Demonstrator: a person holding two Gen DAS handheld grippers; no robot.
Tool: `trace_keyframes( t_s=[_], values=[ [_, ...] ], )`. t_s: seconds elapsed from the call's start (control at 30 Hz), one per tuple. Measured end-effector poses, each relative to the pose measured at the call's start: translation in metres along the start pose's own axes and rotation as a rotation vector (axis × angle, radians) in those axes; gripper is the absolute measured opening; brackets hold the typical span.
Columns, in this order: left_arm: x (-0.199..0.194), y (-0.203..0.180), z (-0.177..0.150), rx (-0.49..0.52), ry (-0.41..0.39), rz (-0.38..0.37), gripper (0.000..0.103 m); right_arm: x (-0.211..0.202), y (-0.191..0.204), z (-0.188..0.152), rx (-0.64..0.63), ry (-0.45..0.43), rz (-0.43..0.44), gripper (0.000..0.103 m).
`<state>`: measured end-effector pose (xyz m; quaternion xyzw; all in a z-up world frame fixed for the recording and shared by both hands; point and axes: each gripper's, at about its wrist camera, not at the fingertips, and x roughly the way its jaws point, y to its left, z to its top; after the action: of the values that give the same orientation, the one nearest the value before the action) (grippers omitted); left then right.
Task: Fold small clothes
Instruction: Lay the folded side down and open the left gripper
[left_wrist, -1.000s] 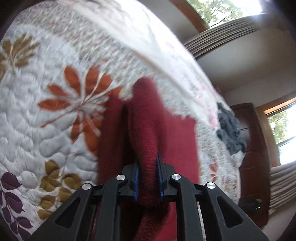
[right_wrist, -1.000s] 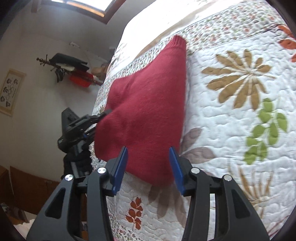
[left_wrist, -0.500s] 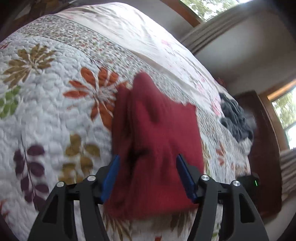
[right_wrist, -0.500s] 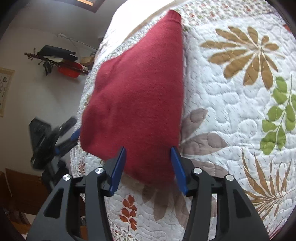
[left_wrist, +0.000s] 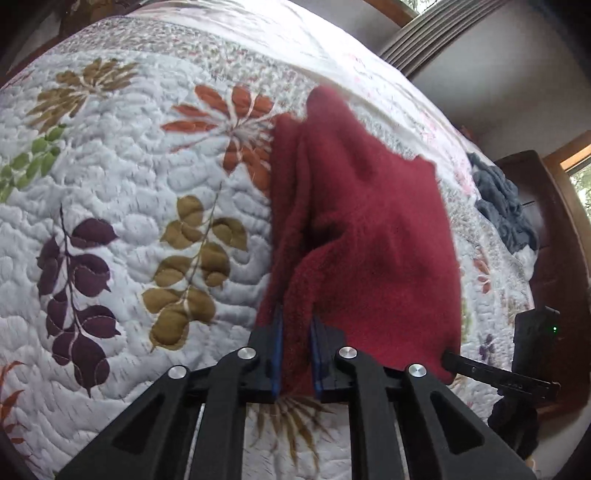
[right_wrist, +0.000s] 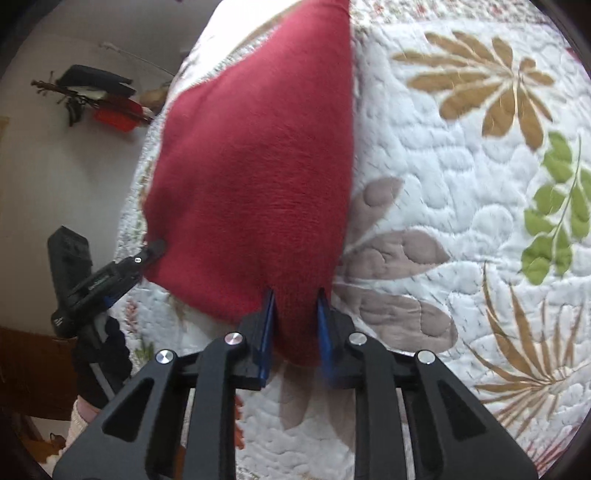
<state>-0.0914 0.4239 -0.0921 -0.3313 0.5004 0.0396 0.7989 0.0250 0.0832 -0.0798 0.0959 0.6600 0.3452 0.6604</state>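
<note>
Red fleece garment (left_wrist: 373, 236) is lying on the quilted bed (left_wrist: 122, 192), its near hem lifted at two corners. Left gripper (left_wrist: 295, 354) is clamping one hem corner between its blue-padded fingers (left_wrist: 277, 350); right gripper (right_wrist: 293, 332) is pinching the other corner. White lettering on the left gripper's side in the right wrist view is too small to read. Open quilt is extending on both sides of the garment. Grey clothes (left_wrist: 506, 210) are lying near the far bed edge.
</note>
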Motion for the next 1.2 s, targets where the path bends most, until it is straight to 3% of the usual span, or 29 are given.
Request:
trace_keyframes(
  t_s=[0.1, 0.23, 0.27, 0.3, 0.33, 0.5, 0.7, 0.77, 0.8, 0.87, 0.9, 0.97, 1.03, 1.2],
  values=[
    [0.000, 0.002, -0.001, 0.004, 0.002, -0.013, 0.014, 0.001, -0.004, -0.002, 0.018, 0.000, 0.011, 0.021],
    [-0.013, -0.003, 0.004, 0.022, 0.021, -0.028, 0.022, -0.015, 0.002, 0.002, -0.014, -0.012, -0.019, 0.036],
    [-0.020, -0.004, 0.008, 0.013, 0.012, -0.034, 0.033, -0.023, 0.004, 0.003, -0.022, -0.033, -0.028, 0.036],
    [-0.027, -0.005, 0.013, 0.008, -0.005, -0.037, 0.055, -0.026, 0.005, 0.005, -0.030, -0.049, -0.032, 0.036],
    [-0.034, -0.006, 0.019, 0.007, -0.030, -0.041, 0.061, -0.033, 0.008, 0.007, -0.038, -0.071, -0.029, 0.037],
    [-0.028, -0.025, 0.074, 0.015, -0.078, -0.058, 0.063, -0.036, 0.019, 0.015, -0.079, -0.101, -0.046, 0.038],
    [0.032, -0.036, 0.131, 0.001, -0.029, 0.025, 0.063, -0.015, 0.024, 0.012, -0.124, -0.079, -0.109, 0.038],
    [0.045, -0.036, 0.140, -0.016, -0.027, 0.026, 0.061, -0.009, 0.026, 0.011, -0.119, -0.073, -0.101, 0.038],
    [0.049, -0.037, 0.142, -0.017, -0.027, 0.026, 0.050, -0.009, 0.024, 0.011, -0.118, -0.071, -0.101, 0.038],
    [0.054, -0.043, 0.143, -0.004, -0.023, 0.021, 0.018, -0.008, 0.022, 0.011, -0.115, -0.068, -0.091, 0.038],
    [0.048, -0.046, 0.142, 0.008, -0.052, 0.021, 0.012, -0.007, 0.021, 0.012, -0.111, -0.068, -0.083, 0.038],
    [0.027, -0.054, 0.134, 0.044, -0.156, 0.027, 0.010, -0.008, 0.019, 0.010, -0.106, -0.072, -0.073, 0.038],
    [0.018, -0.051, 0.130, 0.041, -0.195, 0.018, 0.010, -0.007, 0.016, 0.009, -0.100, -0.073, -0.062, 0.038],
    [0.051, -0.024, 0.134, -0.016, -0.067, 0.052, 0.011, 0.001, 0.014, 0.009, -0.081, -0.067, -0.064, 0.038]
  ],
)
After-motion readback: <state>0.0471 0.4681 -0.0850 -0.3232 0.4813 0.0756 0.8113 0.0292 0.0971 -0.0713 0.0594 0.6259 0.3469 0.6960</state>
